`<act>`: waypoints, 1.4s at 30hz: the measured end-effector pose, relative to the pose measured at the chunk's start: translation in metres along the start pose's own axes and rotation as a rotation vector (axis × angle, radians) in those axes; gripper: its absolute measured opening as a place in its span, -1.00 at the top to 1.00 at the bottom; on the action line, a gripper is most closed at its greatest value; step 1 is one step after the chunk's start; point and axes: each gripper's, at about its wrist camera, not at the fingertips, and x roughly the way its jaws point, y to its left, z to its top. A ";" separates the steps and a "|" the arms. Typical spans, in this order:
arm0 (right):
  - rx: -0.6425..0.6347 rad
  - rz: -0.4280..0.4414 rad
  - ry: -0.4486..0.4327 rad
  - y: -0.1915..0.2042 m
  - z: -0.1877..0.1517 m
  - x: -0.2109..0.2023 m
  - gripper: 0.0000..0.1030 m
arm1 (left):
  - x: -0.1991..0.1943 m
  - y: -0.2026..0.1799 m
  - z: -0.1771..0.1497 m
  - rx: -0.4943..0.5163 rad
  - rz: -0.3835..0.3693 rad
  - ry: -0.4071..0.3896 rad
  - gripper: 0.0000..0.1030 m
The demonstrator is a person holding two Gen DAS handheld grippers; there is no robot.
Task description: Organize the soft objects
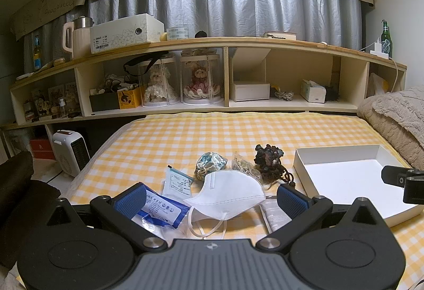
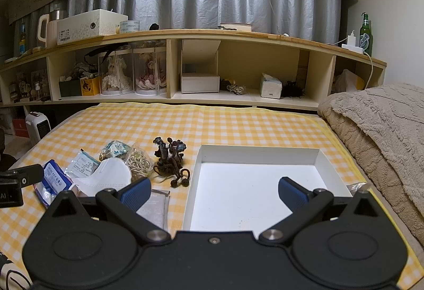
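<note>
A white face mask [image 1: 229, 194] lies on the yellow checked bed cover [image 1: 185, 136], between the wide-open fingers of my left gripper [image 1: 212, 200]. Beside it lie a blue tissue pack [image 1: 159, 208], a small sachet [image 1: 177, 182], a teal pouch [image 1: 210, 163], a bag of beige bands [image 1: 245, 166] and a dark knot of hair ties [image 1: 270, 161]. An empty white box lid [image 1: 352, 178] sits to the right. My right gripper [image 2: 213, 194] is open and empty over the near left part of that lid [image 2: 254, 184]. The mask [image 2: 111, 176] and hair ties [image 2: 169, 157] lie to its left.
A grey flat packet [image 2: 155, 208] lies by the lid's left wall. A beige fleece blanket [image 2: 384, 136] is piled at the right. A long wooden shelf unit [image 2: 212, 67] with dolls and boxes runs behind the bed. A white heater [image 1: 70, 155] stands on the floor at the left.
</note>
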 end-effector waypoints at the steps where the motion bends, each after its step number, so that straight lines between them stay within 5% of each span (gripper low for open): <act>1: 0.000 0.000 0.000 0.000 0.000 0.000 -1.00 | 0.000 0.000 0.000 0.000 0.000 0.000 -1.00; 42: -0.002 0.000 0.008 0.002 -0.002 0.002 -1.00 | 0.000 0.000 0.000 -0.004 -0.002 0.004 -1.00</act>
